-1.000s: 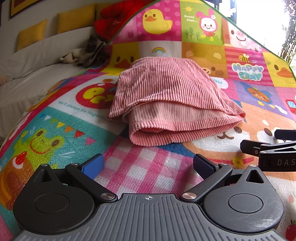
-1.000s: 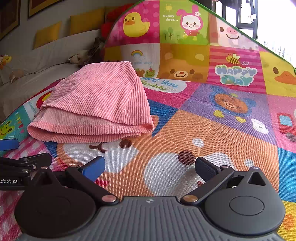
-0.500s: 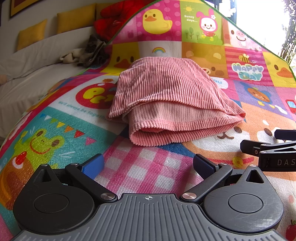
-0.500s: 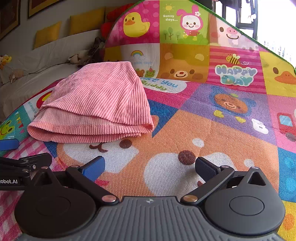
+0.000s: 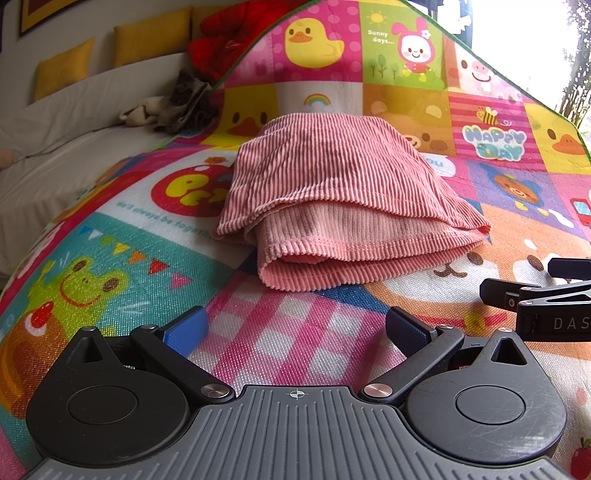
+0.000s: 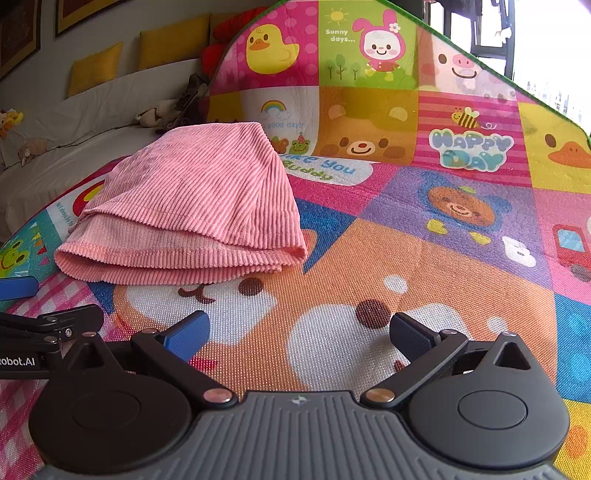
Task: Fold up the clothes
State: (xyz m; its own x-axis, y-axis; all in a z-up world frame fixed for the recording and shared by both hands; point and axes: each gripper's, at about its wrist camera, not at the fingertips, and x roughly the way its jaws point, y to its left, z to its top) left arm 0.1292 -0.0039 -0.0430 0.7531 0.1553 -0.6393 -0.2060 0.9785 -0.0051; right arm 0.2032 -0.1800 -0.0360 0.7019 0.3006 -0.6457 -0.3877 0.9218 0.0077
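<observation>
The pink corduroy garment lies folded on the cartoon play mat, a short way ahead of both tools and touching neither. From the left gripper it sits straight ahead; from the right gripper the same garment is ahead and off to the left, with bare orange mat directly in front of that tool.

Both grippers are held low over the mat, side by side and pointing the same way, toward the garment and the raised far edge of the mat. The left one's blue-padded fingers are spread wide with nothing between them, and the right one's fingers are spread the same way, also empty. Each tool's tip shows at the edge of the other's view.

The garment is a flat stack of layers, its long axis running across, left to right, in front of the tools. The layered hemmed edges face the grippers, the upper layer set back a little from the lower. A white sofa with yellow cushions stands beyond on the left.
</observation>
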